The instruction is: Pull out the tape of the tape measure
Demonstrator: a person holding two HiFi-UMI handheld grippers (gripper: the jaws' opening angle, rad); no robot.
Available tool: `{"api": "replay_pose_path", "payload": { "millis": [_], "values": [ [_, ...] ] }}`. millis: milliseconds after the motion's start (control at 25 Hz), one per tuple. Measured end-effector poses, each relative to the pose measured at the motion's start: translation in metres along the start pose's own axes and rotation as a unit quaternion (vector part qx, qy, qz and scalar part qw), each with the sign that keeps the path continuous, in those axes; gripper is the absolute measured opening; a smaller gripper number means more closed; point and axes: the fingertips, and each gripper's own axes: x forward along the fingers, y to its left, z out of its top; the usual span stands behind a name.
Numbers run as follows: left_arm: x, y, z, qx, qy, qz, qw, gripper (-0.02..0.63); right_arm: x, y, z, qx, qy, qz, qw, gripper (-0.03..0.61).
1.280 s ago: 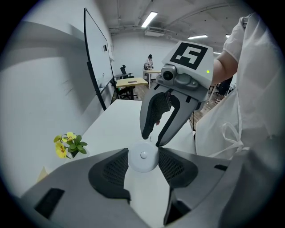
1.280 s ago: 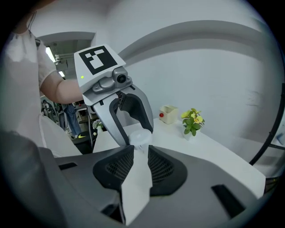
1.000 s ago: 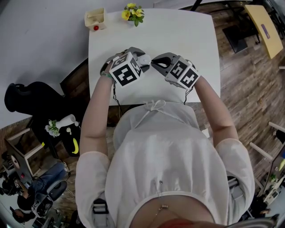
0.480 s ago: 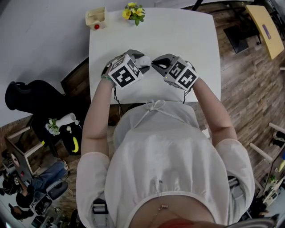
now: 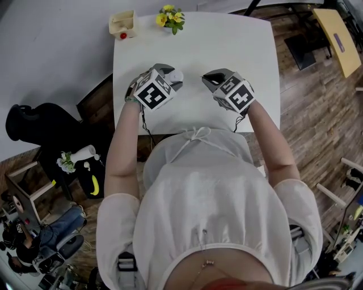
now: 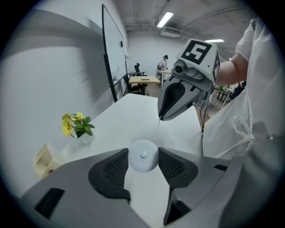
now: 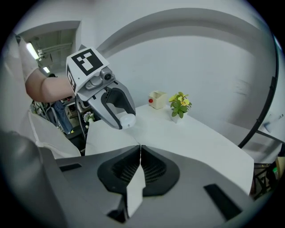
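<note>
White table (image 5: 227, 45), square-topped, seen from above; person standing at its near edge, both forearms reaching over it.

Left hand-held gripper (image 5: 171, 78): over the left-middle of the table, pointing down and toward the centre. Jaws part-way closed, pads pressed on either side of the tape measure (image 6: 143, 156), a small round white case with a button at the middle of its face. In the head view, the case shows as a white spot at the jaw tips. Cannot tell if it touches the tabletop.

Right hand-held gripper (image 5: 206, 80): just to the right, tips facing the left one, a clear gap between the two. Jaws together, pads meeting along one line in its own view.

Tape (image 6: 157, 128): a very thin pale strand, seen in the left gripper view running from the right tool's closed tip toward the case. A short stretch is out; the right jaws pinch its end. Markings too fine to read.

Far edge of table: a small pot of yellow flowers (image 5: 170, 17), and to its left, a cream box (image 5: 122, 25) with a red spot. Both well apart from the hands.
</note>
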Motion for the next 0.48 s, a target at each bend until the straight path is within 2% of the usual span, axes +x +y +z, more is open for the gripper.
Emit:
{"api": "replay_pose_path", "payload": {
  "millis": [240, 480],
  "values": [
    [0.003, 0.006, 0.002, -0.033, -0.025, 0.000, 0.9991, 0.227, -0.001, -0.005, -0.001, 0.024, -0.002, -0.017, 1.000, 0.012],
    [0.002, 0.021, -0.022, -0.048, -0.006, 0.033, 0.9983, 0.227, -0.004, -0.027, -0.022, 0.065, 0.030, -0.069, 0.995, 0.012]
  ]
}}
